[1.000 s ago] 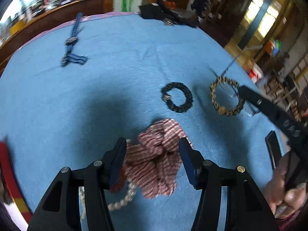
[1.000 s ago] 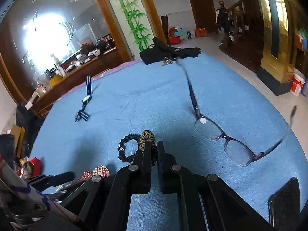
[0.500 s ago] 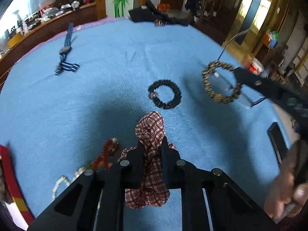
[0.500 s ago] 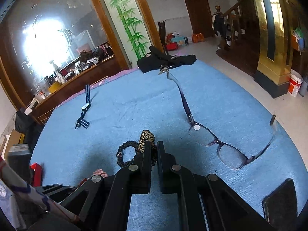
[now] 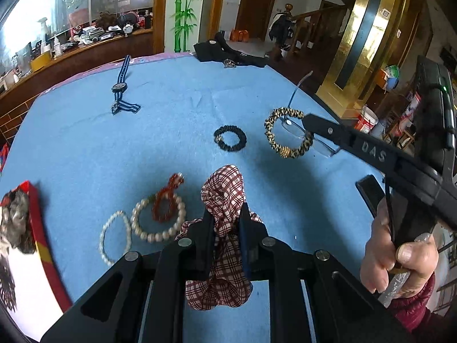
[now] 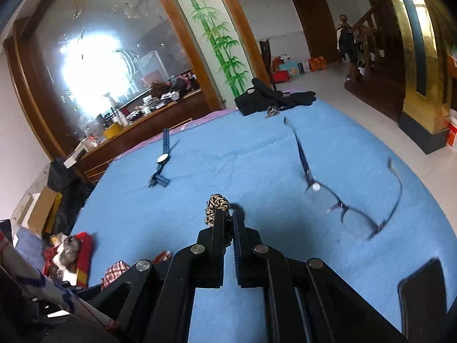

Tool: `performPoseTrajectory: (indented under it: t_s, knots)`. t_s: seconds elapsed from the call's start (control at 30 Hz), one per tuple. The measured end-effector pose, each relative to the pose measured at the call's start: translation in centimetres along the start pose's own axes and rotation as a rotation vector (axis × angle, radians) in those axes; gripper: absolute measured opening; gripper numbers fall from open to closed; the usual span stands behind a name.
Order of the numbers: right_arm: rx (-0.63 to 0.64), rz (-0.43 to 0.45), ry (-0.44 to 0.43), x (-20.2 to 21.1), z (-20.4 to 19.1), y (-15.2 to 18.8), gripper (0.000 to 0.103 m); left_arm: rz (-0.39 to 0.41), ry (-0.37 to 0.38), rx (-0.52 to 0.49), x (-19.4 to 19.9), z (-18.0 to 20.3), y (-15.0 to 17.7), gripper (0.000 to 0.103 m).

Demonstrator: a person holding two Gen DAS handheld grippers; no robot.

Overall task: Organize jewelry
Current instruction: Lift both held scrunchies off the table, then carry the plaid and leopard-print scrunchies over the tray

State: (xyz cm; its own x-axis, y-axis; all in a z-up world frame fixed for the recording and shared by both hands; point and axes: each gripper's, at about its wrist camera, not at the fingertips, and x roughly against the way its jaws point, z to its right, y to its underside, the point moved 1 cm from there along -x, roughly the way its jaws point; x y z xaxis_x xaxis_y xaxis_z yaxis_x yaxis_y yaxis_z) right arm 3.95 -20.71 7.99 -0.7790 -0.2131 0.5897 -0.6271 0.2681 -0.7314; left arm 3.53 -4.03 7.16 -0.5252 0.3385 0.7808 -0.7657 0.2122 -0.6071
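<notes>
Scrunchies are what we find in both grippers: the left gripper [image 5: 225, 223] has its fingers pinched on a red-and-white plaid scrunchie [image 5: 222, 197], the fabric bunched above the tips and hanging loose below them, lifted clear of the blue table cover [image 5: 85, 148]. We read "DAS" in raised letters on the arm of the right gripper [image 5: 307, 118], the only legible writing. Its fingers are pressed nearly together, nipping a leopard-print scrunchie [image 5: 287, 133] that hangs as an open ring in the air, a gold bead at its low edge; from the right wrist view it shows as a bunched tan-and-black knot [image 6: 215, 207] at the tips [image 6: 228, 220]. On the cover we note a black scrunchie [image 5: 230, 138] lying flat, near the leopard one. Closer in, left of the plaid fabric, lie two pearl bracelets [image 5: 157, 220] side by side, with a red bead bracelet [image 5: 167, 200] twisted across the larger. A navy striped watch [image 5: 121, 87] lies well apart toward the far edge. Eyeglasses [image 6: 348, 200] sit open on the cover to the right. A hand [image 5: 397, 260] grips the right tool's handle. A red-edged box [image 5: 34, 228] sits at the left edge.
</notes>
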Motion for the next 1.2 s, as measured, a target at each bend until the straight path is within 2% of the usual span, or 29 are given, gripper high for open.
performPoseTrajectory:
  t_s: [0.13,0.33,0.8,1.2]
  knots:
    - [-0.005,-0.034,-0.05,1.2,-1.2,2.4,0.006,0.007,0.002,0.015,0.8,-0.7,1.2,0.015]
    - [0.026,-0.06,-0.081,2.6,-3.6,4.5,0.006,0.016,0.001,0.026,1.9,-1.7,3.1,0.015]
    - [0.105,-0.084,-0.123,3.5,-8.8,6.2,0.006,0.06,-0.007,0.111,4.9,-6.0,5.1,0.016]
    - [0.208,-0.127,-0.211,2.8,-15.2,7.3,0.006,0.105,-0.075,0.193,8.1,-11.1,7.4,0.017]
